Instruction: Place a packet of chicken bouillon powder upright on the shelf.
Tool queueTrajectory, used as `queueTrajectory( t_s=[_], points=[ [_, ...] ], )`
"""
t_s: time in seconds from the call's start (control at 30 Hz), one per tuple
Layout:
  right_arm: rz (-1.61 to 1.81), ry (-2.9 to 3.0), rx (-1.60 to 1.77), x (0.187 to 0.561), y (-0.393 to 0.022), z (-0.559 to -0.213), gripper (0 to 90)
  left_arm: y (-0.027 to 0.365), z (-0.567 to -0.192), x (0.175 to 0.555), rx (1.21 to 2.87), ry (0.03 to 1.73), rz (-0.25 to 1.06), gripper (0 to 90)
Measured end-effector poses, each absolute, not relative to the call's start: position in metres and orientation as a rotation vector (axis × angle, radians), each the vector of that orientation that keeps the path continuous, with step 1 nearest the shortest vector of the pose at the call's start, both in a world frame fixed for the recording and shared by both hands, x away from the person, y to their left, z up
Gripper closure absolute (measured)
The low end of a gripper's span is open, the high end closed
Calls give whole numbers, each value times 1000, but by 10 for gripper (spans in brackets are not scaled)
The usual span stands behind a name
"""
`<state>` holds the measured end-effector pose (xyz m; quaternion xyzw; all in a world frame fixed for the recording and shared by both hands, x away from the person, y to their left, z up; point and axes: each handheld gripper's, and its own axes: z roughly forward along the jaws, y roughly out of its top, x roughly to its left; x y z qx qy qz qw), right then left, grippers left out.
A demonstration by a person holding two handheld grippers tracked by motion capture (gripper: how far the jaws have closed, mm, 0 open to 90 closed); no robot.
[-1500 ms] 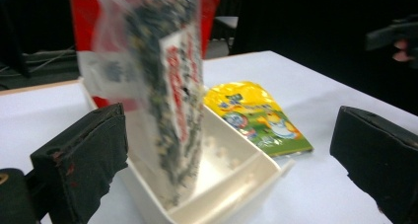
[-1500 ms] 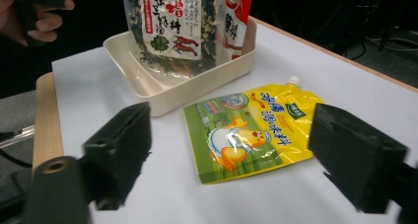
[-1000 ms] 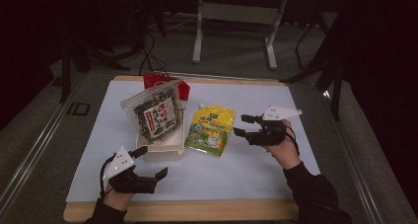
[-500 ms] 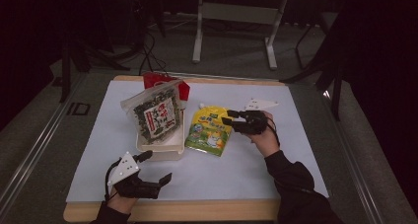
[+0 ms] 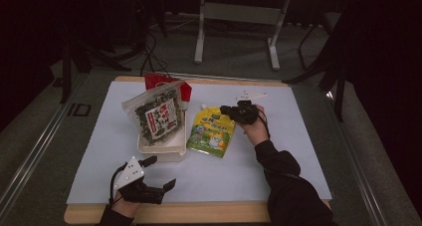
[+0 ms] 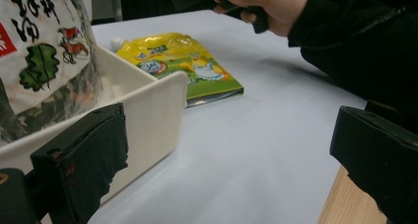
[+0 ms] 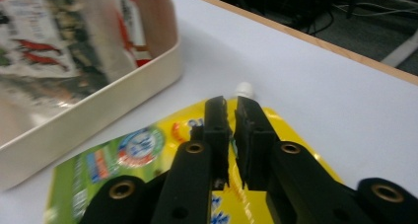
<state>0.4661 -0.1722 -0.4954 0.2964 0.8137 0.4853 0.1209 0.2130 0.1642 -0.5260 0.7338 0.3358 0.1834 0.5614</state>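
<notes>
The yellow spouted pouch [image 5: 210,134] lies flat near the middle of the surface [image 5: 278,156], just beside the white tray [image 5: 160,150] that holds the seaweed packet [image 5: 158,117]. Its long axis runs from the near edge toward the far edge, white cap [image 7: 243,90] farthest from me. My right tongs [image 7: 230,135] have just been closing and now sit clenched on the pouch's upper rim just below the cap. My left tongs [image 5: 159,171] rest spread wide near the near-left corner, well apart from it.

Seaweed snack bag [image 5: 158,117] showing large East Asian characters on white-and-red label, strokes too blurred for reading. Yellow spout pouch [image 5: 211,134] carrying round blue logo and small print, illegible. Floor beside counter bearing marking "ID" [image 5: 79,109].
</notes>
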Motion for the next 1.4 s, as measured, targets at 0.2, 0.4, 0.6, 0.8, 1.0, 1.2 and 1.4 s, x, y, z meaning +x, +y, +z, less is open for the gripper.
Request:
queueTrajectory(
  t_s=[0.2, 0.4, 0.6, 0.8, 1.0, 1.2, 1.4],
  points=[
    [1385, 2392, 919, 485, -155, -504, 897, 165, -527, 212, 1720, 787, 433, 24],
    [1360, 2402, 950, 501, -138, -513, 898, 166, -527, 211, 1722, 783, 442, 24],
    [1319, 2422, 991, 518, -122, -523, 899, 166, -528, 208, 1741, 775, 457, 24],
    [1275, 2429, 1045, 533, -109, -532, 898, 167, -527, 206, 1742, 773, 467, 24],
    [1233, 2425, 1115, 545, -105, -541, 898, 169, -528, 204, 1742, 780, 466, 24],
    [1183, 2502, 1105, 549, -101, -541, 898, 169, -528, 205, 1743, 777, 467, 24],
    [1186, 2575, 1028, 541, -96, -540, 899, 169, -526, 205, 1733, 778, 468, 24]
  ],
)
